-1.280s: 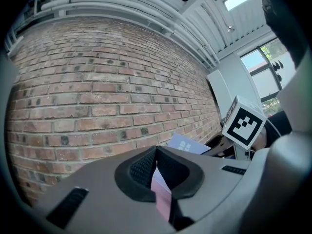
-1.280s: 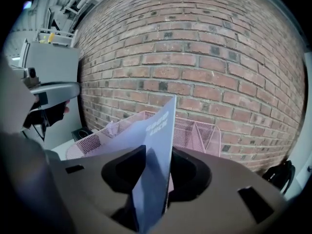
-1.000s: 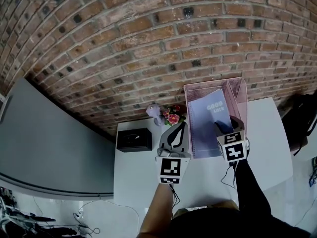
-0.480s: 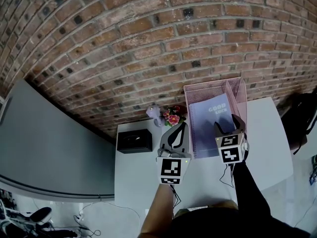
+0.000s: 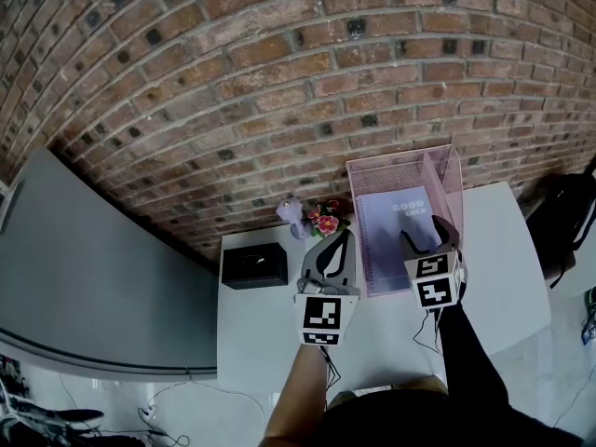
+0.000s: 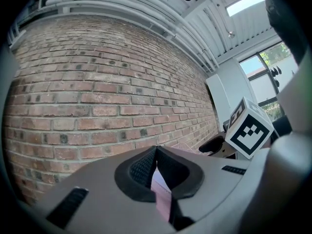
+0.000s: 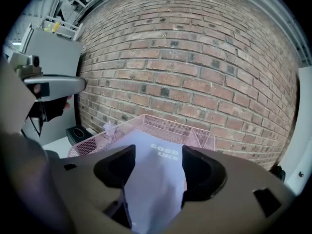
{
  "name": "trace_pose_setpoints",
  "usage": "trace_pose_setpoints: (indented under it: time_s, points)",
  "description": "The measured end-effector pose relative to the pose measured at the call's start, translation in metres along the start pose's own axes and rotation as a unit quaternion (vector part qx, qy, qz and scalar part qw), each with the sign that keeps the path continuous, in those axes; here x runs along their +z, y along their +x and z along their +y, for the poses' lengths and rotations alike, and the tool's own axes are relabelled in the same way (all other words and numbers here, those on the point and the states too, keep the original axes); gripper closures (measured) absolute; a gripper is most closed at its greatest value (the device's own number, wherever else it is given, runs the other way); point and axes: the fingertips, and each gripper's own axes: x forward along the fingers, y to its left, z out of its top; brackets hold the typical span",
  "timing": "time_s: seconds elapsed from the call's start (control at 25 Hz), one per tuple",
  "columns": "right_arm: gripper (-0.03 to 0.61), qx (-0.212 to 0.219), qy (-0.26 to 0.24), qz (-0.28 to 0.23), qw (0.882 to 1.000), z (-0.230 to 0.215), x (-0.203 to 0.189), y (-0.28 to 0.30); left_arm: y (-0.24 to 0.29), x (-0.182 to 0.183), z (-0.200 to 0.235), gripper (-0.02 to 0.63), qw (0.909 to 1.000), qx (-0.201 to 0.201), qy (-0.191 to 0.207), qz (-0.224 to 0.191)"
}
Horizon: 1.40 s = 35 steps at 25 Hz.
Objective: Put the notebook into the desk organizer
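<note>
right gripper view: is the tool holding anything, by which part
Nothing: the right tool has just opened its jaws, which stand clear of the notebook lying in the desk organizer.

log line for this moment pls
notebook: lying in desk organizer | right gripper: jaws just opening, notebook between them ungripped | left gripper: shut beside desk organizer

I see a pale lavender notebook with white lettering in a pink wire-mesh desk organizer at the white table's far edge. Near the far left corner is a black box, with pink and red flowers along that edge. The brick wall is reddish-brown, speckled dark.
</note>
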Motion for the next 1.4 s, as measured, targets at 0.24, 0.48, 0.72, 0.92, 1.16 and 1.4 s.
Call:
trace_pose_setpoints:
  time_s: [0.24, 0.48, 0.72, 0.92, 1.16, 1.4]
  points:
    - [0.292, -0.007, 0.014, -0.037, 0.999, 0.002, 0.01, -0.018, -0.012, 0.005, -0.002, 0.598, 1.0, -0.007, 0.001, -0.005]
    - [0.293, -0.005, 0.02, -0.073, 0.997, 0.008, 0.018, -0.049, -0.033, 0.014, -0.01, 0.598, 0.9998, -0.016, 0.003, -0.013]
    - [0.293, -0.005, 0.029, -0.112, 0.993, 0.015, 0.025, -0.091, -0.062, 0.026, -0.023, 0.598, 0.9992, -0.031, 0.008, -0.024]
    - [0.293, -0.015, 0.031, -0.135, 0.99, 0.017, 0.024, -0.131, -0.089, 0.032, -0.037, 0.598, 0.9985, -0.043, 0.005, -0.032]
    - [0.293, -0.024, 0.026, -0.165, 0.986, 0.022, 0.018, -0.176, -0.113, 0.035, -0.053, 0.598, 0.9976, -0.057, 0.001, -0.039]
    - [0.293, -0.019, 0.03, -0.194, 0.98, 0.016, 0.011, -0.21, -0.123, 0.046, -0.066, 0.598, 0.997, -0.06, 0.0, -0.048]
